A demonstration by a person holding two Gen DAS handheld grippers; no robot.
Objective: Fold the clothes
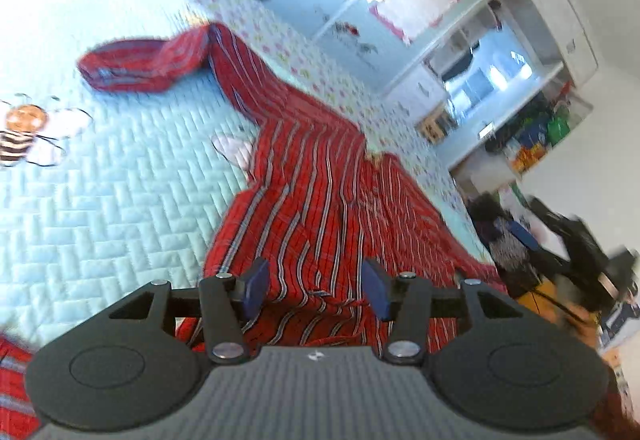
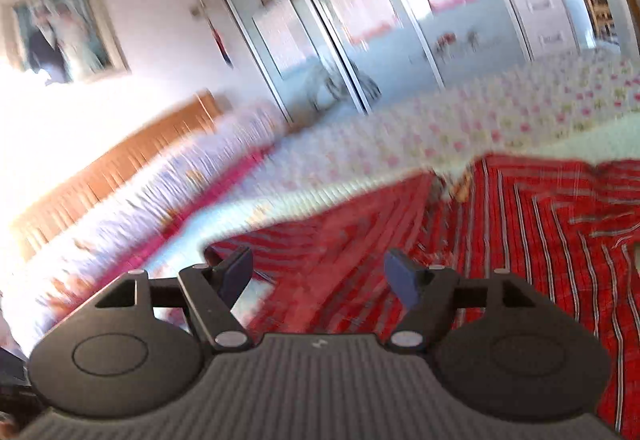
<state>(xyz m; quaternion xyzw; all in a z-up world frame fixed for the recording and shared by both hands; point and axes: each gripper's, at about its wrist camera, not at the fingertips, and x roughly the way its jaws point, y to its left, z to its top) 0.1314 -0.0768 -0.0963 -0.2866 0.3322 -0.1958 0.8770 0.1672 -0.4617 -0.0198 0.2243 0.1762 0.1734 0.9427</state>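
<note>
Red striped shirt (image 1: 320, 176) is lying spread across the quilted bedspread (image 1: 120, 200), running from the centre of the left wrist view down to the bottom edge. One long sleeve (image 1: 152, 64) is stretching to the upper left of that frame, cuff end doubled back on itself. Body is rumpled, with creases running diagonally; no clean rectangle showing.

Left gripper (image 1: 316, 290) is hovering over the shirt's near edge, jaws spread wide, nothing between the blue pads (image 1: 256, 286). Cloth is showing in the gap, but I can't tell whether it's touching.

Right gripper (image 2: 318, 278) is also gaping wide and empty, pointing at the shirt (image 2: 540, 240) where it's filling the lower right of the right wrist view. That frame is heavily motion-blurred, so fabric detail is unreliable.

Progress call: shirt is looking unfolded to partly arranged. Sleeve is sitting out to the side, not tucked over the body. No stacked or finished garments showing in either view. Judging from this, sleeve and body folds are remaining.
</note>
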